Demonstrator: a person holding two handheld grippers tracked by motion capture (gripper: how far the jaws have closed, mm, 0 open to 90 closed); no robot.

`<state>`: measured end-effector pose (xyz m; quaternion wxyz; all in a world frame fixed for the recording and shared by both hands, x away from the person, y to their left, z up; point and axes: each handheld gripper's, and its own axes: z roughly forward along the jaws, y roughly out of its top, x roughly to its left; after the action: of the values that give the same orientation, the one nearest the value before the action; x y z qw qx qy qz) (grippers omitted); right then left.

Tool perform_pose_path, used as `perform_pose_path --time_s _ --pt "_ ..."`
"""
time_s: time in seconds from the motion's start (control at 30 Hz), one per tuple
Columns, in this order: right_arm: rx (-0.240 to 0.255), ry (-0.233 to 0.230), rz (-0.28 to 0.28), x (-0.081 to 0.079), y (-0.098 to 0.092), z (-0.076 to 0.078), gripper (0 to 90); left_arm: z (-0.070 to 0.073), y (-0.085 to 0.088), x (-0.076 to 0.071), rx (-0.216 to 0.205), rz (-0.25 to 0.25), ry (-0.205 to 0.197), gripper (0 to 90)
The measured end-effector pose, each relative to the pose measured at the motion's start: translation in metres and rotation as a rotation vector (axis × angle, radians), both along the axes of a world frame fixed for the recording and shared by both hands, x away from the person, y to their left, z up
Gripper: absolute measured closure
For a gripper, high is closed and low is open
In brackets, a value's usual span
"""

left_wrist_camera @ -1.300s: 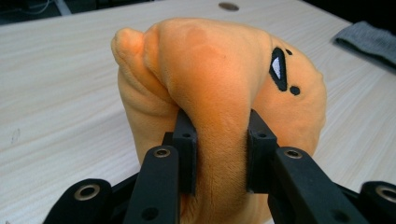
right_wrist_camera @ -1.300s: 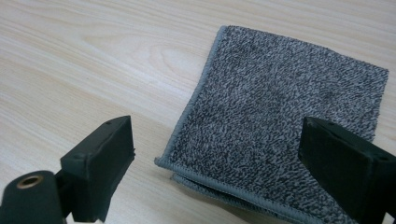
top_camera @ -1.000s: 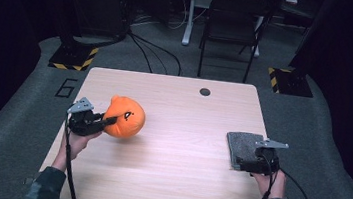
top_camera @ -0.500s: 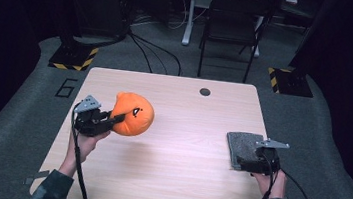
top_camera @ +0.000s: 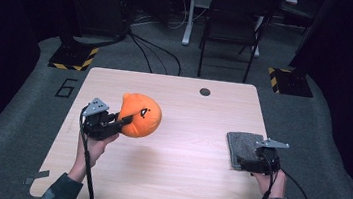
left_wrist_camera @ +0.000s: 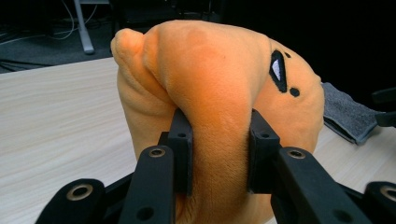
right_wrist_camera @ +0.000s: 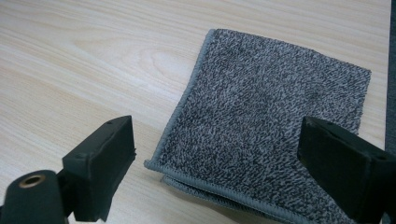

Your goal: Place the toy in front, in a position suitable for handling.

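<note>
An orange plush toy (top_camera: 141,115) with a stitched black eye hangs a little above the wooden table (top_camera: 180,180) at the left. My left gripper (top_camera: 129,120) is shut on it; in the left gripper view both pads (left_wrist_camera: 181,144) pinch a fold of the plush (left_wrist_camera: 210,84). At the right edge lies a folded grey cloth (top_camera: 240,143). My right gripper (top_camera: 243,163) stands open at its near end. In the right gripper view the cloth (right_wrist_camera: 271,116) lies under and between the wide jaws of that gripper (right_wrist_camera: 233,154), untouched.
A small dark hole (top_camera: 205,91) marks the table's far middle. Behind the table stand a black folding chair (top_camera: 234,15) and cables on the floor. The grey cloth (left_wrist_camera: 345,112) also appears past the plush in the left gripper view.
My left gripper has carried the plush to the right and slightly up, off the table. The right gripper and the cloth have stayed put.
</note>
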<state>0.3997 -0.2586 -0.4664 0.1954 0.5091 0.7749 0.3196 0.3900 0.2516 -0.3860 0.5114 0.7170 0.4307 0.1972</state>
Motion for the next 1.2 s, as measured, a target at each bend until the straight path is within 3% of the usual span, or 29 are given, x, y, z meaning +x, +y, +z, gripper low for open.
perform_pose_path --time_s 0.43,0.67,1.2 --pt "-0.004 0.003 0.002 0.000 0.000 0.000 10.6 -0.004 -0.027 0.000 -0.008 0.003 0.013 68.5" --pt "-0.009 -0.004 0.008 0.000 0.000 0.000 10.7 -0.009 -0.041 0.001 -0.058 0.015 0.024 68.4" --pt "0.000 0.002 -0.007 0.001 0.002 0.000 10.9 -0.027 -0.071 0.008 -0.103 0.023 0.057 67.8"
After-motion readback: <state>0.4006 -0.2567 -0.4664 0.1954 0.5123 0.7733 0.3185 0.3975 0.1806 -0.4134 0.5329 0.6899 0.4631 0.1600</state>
